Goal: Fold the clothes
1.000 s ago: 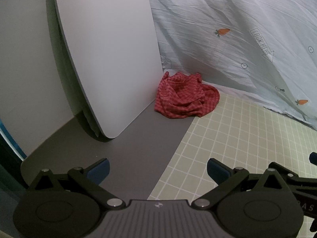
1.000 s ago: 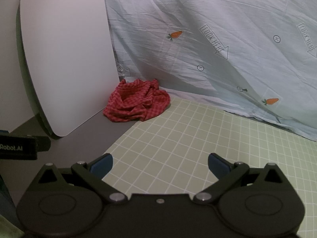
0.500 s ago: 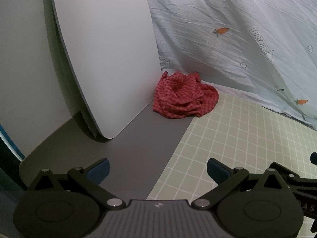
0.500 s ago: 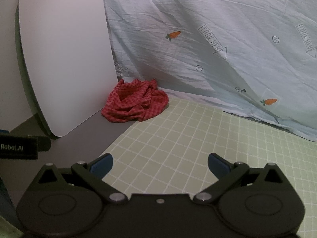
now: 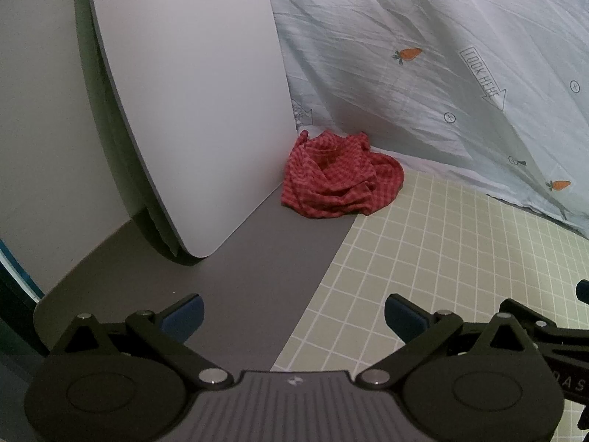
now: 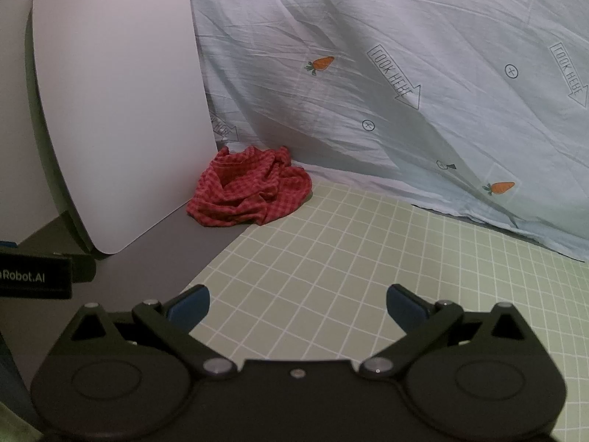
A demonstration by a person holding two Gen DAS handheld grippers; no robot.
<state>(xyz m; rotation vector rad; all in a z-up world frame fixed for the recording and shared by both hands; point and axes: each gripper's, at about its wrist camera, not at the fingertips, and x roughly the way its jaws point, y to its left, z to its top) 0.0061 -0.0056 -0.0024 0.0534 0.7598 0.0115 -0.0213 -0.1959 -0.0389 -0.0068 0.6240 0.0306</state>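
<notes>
Crumpled red checked cloth on grey tabletop

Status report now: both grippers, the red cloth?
Left gripper open, right gripper open. Red checked cloth crumpled, untouched, beside white board. Path clear.

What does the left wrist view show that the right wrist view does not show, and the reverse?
Only the left wrist view: a blue strip at its left edge.

Only the right wrist view: a black part with white lettering at the left, and a second carrot print nearer the middle of the sheet.

Both: the crumpled red checked cloth, the white board, the green grid mat, and open jaws.
</notes>
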